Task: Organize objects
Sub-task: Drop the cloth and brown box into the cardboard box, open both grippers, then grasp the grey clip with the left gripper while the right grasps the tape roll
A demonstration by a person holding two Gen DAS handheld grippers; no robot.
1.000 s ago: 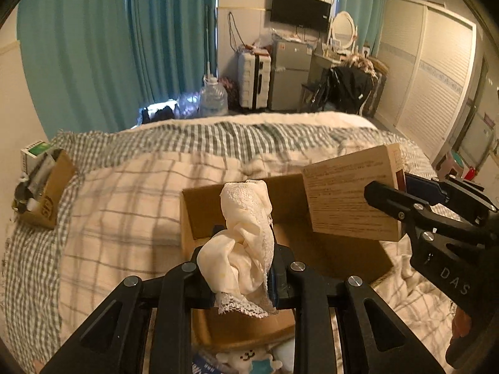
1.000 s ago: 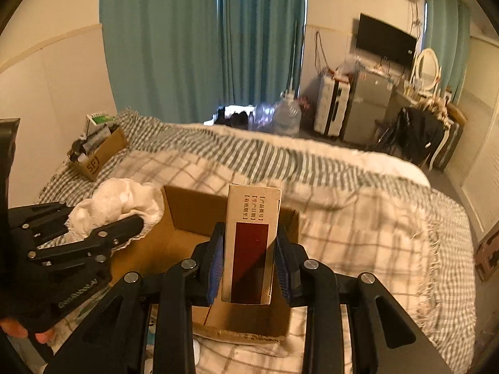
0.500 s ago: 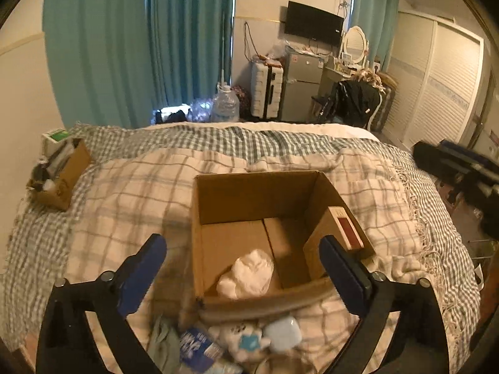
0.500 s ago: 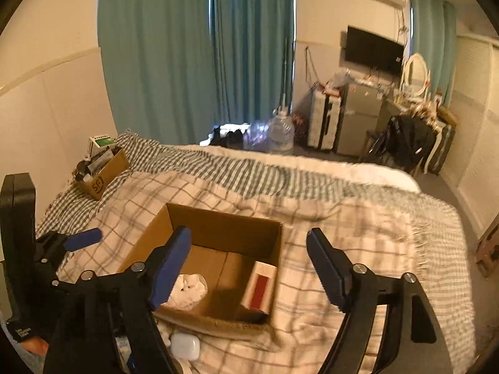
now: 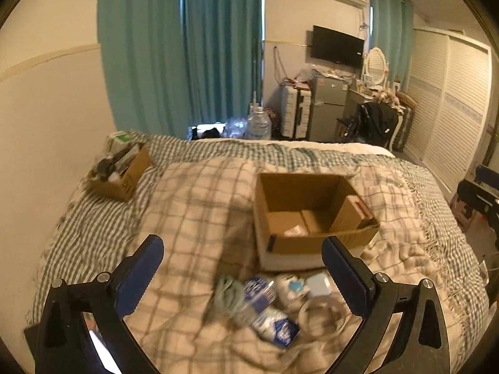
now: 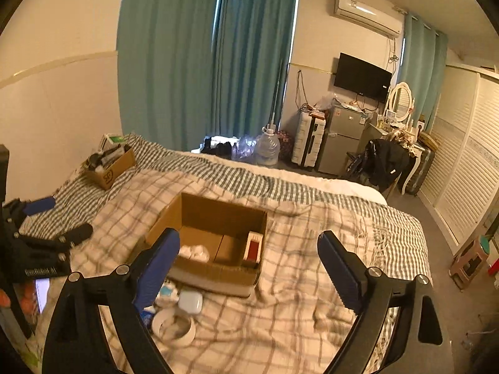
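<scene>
An open cardboard box [image 5: 312, 243] [image 6: 215, 271] sits on the checked bed. Inside lie a white cloth [image 6: 195, 251] [image 5: 294, 230] and a tan carton with a dark red face [image 6: 253, 246] [image 5: 355, 210], leaning on the right wall. My left gripper [image 5: 241, 265] is open and empty, held back above a pile in front of the box: a grey cable [image 5: 229, 293], blue-white packets [image 5: 265, 293], a small plush [image 5: 290, 285], a white case [image 5: 318, 284] [image 6: 190, 301] and a white tape ring [image 6: 173, 327]. My right gripper [image 6: 249, 261] is open and empty, raised above the bed.
A second cardboard box [image 5: 120, 171] [image 6: 107, 163] full of items stands at the bed's far left by the wall. Past the bed are teal curtains, a water jug [image 6: 266, 149], a suitcase, a small fridge and a chair. A stool [image 6: 469, 260] stands on the floor at right.
Both grippers opened and pulled back and up from the box. The white cloth and the red-faced carton, held a second ago, now lie in the box.
</scene>
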